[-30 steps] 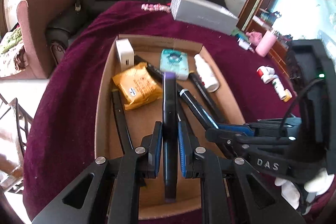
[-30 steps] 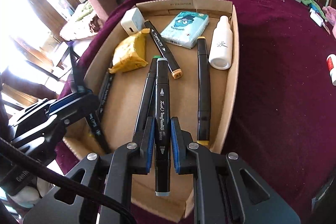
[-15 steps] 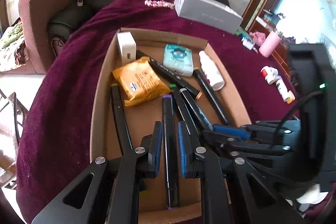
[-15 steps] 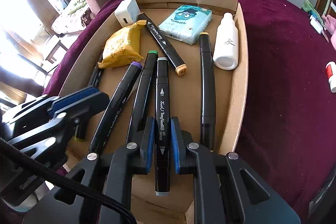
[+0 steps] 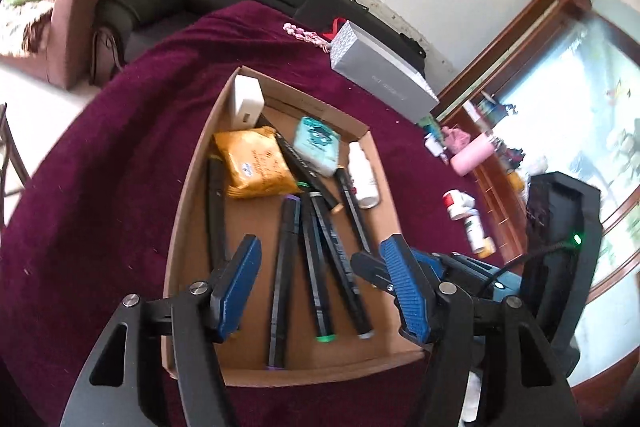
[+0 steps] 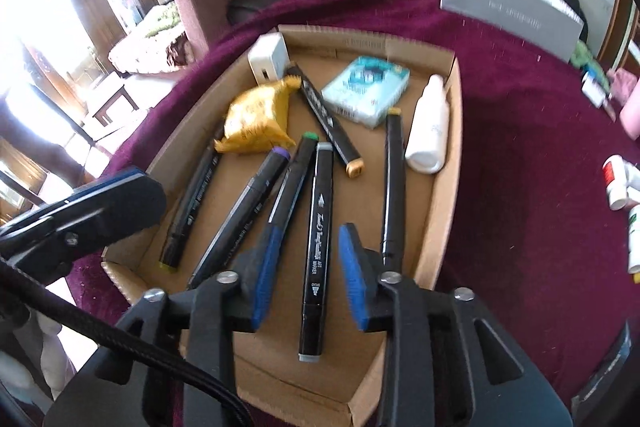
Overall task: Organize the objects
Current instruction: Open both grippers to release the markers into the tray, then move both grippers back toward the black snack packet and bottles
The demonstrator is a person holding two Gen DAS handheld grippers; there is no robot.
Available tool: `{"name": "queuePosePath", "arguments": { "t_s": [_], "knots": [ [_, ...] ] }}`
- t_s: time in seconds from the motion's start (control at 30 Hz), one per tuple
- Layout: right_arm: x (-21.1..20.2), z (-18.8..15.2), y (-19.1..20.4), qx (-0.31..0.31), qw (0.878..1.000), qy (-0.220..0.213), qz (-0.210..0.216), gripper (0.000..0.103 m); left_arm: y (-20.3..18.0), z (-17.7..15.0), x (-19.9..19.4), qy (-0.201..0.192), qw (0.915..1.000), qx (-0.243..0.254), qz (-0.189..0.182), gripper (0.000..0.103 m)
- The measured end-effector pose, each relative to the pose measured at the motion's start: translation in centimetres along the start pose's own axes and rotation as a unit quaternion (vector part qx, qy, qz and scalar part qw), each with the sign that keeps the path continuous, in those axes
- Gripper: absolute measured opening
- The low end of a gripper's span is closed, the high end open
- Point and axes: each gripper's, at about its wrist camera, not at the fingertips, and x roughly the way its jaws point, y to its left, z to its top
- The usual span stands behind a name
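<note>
In the cardboard tray (image 6: 440,195), grey-capped marker (image 6: 318,247) lengthwise (flat), right tool (image 6: 308,267) spread.

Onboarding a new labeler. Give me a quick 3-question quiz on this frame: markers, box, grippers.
1. True or false: the right gripper is clamped on the grey-capped marker.
2. What lies beside the white bottle in the cardboard box? A) tissue pack B) scissors C) mug
3. Fill in: the left gripper is ____.

Key: 1 false, open with the marker lying between its fingers; 2 A, tissue pack; 3 open.
</note>
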Motion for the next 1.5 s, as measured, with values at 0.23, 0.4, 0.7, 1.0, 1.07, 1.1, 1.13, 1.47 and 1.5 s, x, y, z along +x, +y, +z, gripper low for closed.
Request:
{"name": "queuePosePath", "arguments": {
  "t_s": [0.23, 0.4, 0.7, 1.0, 1.07, 1.1, 1.13, 1.47, 1.5],
  "knots": [
    [-4.0, -0.5, -0.5, -0.022, 0.997, -0.068, -0.037, 0.042, -3.8, -0.5, 0.4, 0.008, 0.9993, 0.028, -0.025, 0.059],
    [-5.8, -0.8, -2.9, -0.009, 0.993, -0.099, -0.059, 0.046, -7.9, -1.0, 1.5, 0.021, 0.997, 0.062, -0.04, 0.06],
    [-8.3, -2.7, -9.4, 0.05, 0.989, -0.114, -0.081, 0.048, -14.3, -1.9, 3.5, 0.03, 0.9919, 0.118, -0.038, 0.06],
    [-10.6, -4.6, -14.0, 0.095, 0.982, -0.128, -0.098, 0.047, -17.3, -3.1, 5.0, 0.044, 0.9893, 0.134, -0.037, 0.06],
    [-11.0, -5.0, -14.5, 0.098, 0.981, -0.131, -0.103, 0.047, -17.8, -3.4, 5.1, 0.046, 0.9884, 0.139, -0.038, 0.06],
    [-11.1, -5.0, -14.6, 0.098, 0.981, -0.133, -0.105, 0.048, -17.9, -3.5, 5.1, 0.047, 0.9881, 0.141, -0.038, 0.06],
    [-11.3, -5.2, -14.7, 0.099, 0.98, -0.134, -0.109, 0.047, -18.1, -3.6, 5.0, 0.047, 0.9878, 0.143, -0.039, 0.06],
    [-12.2, -6.3, -14.8, 0.09, 0.977, -0.14, -0.133, 0.049, -19.5, -4.3, 4.7, 0.047, 0.9854, 0.158, -0.044, 0.06],
    [-12.3, -6.4, -14.8, 0.09, 0.977, -0.141, -0.135, 0.05, -19.7, -4.4, 4.7, 0.048, 0.985, 0.16, -0.045, 0.06]
  ]
}}
